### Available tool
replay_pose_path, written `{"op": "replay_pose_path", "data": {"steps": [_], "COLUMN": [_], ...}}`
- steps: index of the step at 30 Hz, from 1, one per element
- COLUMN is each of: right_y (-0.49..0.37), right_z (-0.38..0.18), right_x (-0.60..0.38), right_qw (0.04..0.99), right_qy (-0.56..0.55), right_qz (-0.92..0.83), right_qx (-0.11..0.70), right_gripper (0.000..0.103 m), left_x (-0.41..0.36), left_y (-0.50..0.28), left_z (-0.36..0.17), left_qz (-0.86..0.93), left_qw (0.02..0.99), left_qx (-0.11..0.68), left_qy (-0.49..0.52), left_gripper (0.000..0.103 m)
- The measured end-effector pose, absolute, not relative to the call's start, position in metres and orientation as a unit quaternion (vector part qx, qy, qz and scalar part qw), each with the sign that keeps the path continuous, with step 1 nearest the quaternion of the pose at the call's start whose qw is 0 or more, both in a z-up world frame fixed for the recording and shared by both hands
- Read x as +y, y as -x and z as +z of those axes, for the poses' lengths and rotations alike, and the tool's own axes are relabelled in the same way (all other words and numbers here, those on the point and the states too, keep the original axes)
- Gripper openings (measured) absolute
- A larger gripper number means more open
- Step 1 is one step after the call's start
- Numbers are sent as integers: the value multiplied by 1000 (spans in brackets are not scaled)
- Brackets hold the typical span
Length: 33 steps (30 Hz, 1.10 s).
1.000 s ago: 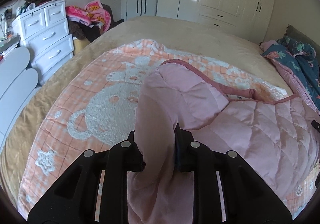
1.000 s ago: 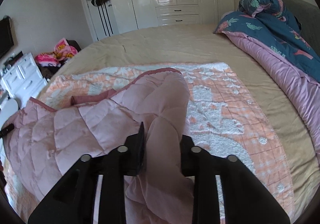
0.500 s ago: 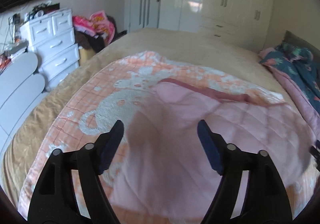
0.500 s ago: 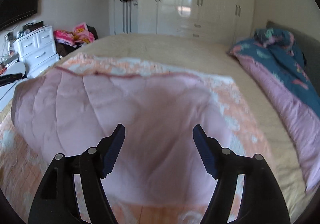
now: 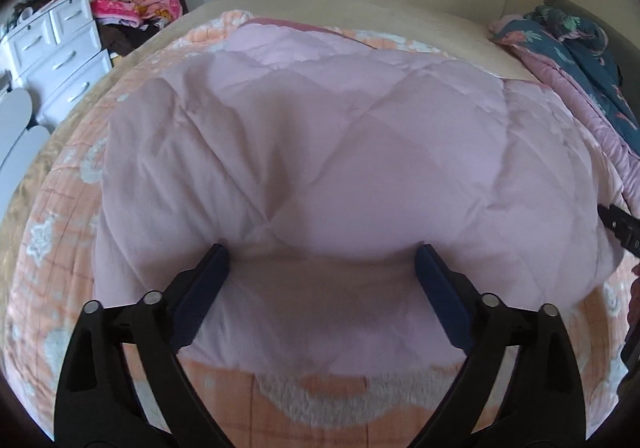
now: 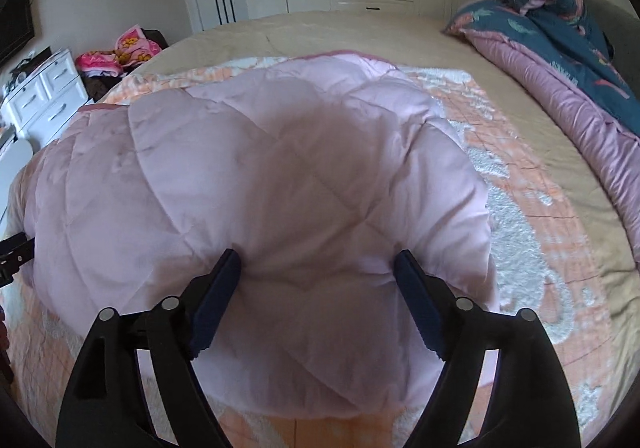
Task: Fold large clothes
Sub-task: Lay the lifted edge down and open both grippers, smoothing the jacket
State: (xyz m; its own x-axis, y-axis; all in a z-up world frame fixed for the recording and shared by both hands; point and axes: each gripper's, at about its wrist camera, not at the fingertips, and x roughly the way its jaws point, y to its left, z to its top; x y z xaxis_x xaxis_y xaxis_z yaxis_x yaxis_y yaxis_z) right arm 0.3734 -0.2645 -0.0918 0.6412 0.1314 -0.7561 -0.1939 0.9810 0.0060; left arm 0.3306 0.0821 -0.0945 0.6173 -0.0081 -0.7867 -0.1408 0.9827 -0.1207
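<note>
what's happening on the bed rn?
A person with a gripper in each hand is folding a pink quilted garment on the orange blanket. The left gripper and right gripper are both open over the garment's near edge, holding nothing. It lies doubled over, one layer on another.

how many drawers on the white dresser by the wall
4 show in the left wrist view on the dresser: two small ones side by side on top, two wide ones stacked below. More may be hidden lower down.
</note>
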Motion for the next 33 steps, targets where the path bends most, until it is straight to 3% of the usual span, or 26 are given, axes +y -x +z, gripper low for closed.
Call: {"op": "replay_pose_path", "data": {"steps": [17, 25, 27, 33], "right_y": [-412, -378, -365, -336], "right_z": [-106, -53, -34, 17], "right_x": [-256, -261, -262, -271], "right_qw": [885, 905, 914, 930], "right_qy": [29, 25, 26, -10], "right_qz": [82, 105, 111, 129], "right_qx": [457, 411, 390, 345], "right_gripper": [86, 90, 98, 99], "left_x": [86, 92, 92, 90], "left_y": [-350, -326, -320, -298], "left_z": [-96, -64, -52, -18], "left_qz": [45, 38, 38, 45], "left_qw": [885, 893, 896, 914], "left_qx": [450, 432, 425, 391], "left_qy": [114, 122, 123, 100], "left_gripper": [94, 94, 94, 94]}}
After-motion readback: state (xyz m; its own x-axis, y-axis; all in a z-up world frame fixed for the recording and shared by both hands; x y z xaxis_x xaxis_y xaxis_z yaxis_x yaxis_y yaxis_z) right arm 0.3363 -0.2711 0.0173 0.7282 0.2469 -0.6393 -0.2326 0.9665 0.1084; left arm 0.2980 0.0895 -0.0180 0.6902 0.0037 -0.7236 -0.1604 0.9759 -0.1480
